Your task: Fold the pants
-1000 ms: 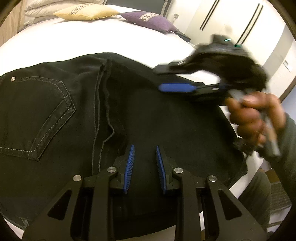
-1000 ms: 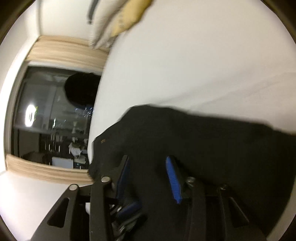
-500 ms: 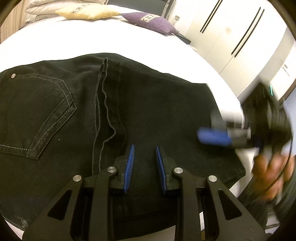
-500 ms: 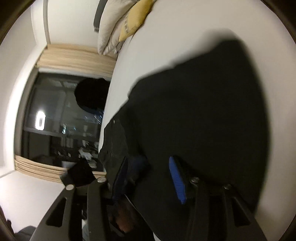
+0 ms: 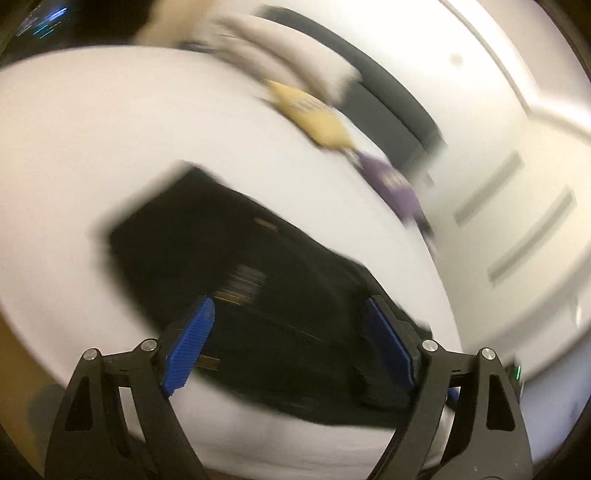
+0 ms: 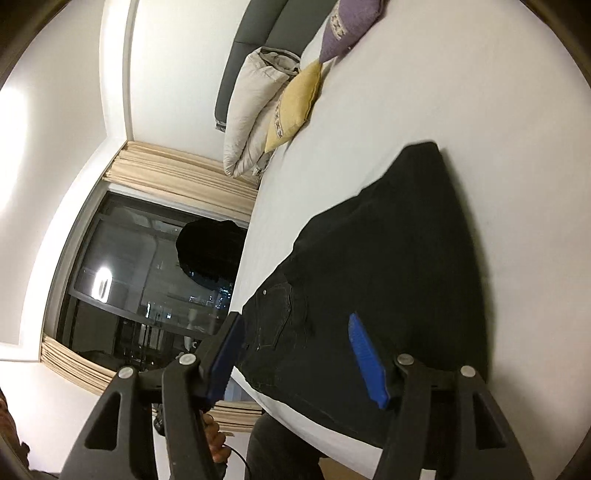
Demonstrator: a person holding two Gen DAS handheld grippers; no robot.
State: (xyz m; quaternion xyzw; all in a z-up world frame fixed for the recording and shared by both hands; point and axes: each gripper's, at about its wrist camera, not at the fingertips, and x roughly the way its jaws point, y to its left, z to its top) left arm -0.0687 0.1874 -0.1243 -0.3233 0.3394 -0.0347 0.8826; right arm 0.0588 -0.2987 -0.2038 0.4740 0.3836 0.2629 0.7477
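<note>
Black folded pants [image 5: 280,291] [image 6: 391,266] lie flat on the white bed [image 5: 74,155] [image 6: 480,92] near its front edge. My left gripper [image 5: 291,343] hovers above them; its jaws are opening wide and nothing sits between the blue pads [image 5: 188,347]. That view is blurred by motion. My right gripper [image 6: 299,354] hangs over the near end of the pants, by the back pocket [image 6: 277,325]. Its jaws are opening too, with nothing gripped between them.
A yellow cushion [image 6: 295,103], a purple cushion [image 6: 351,22] and white pillows [image 6: 251,110] lie at the head of the bed. A dark window [image 6: 147,277] with curtains is beside the bed. White wardrobe doors [image 5: 517,221] stand on the other side. A hand [image 6: 214,439] shows below.
Both grippers opened from a narrow gap. The left one swung and rolled away, so the pants look smaller and farther. The right one drew back toward the bed's edge.
</note>
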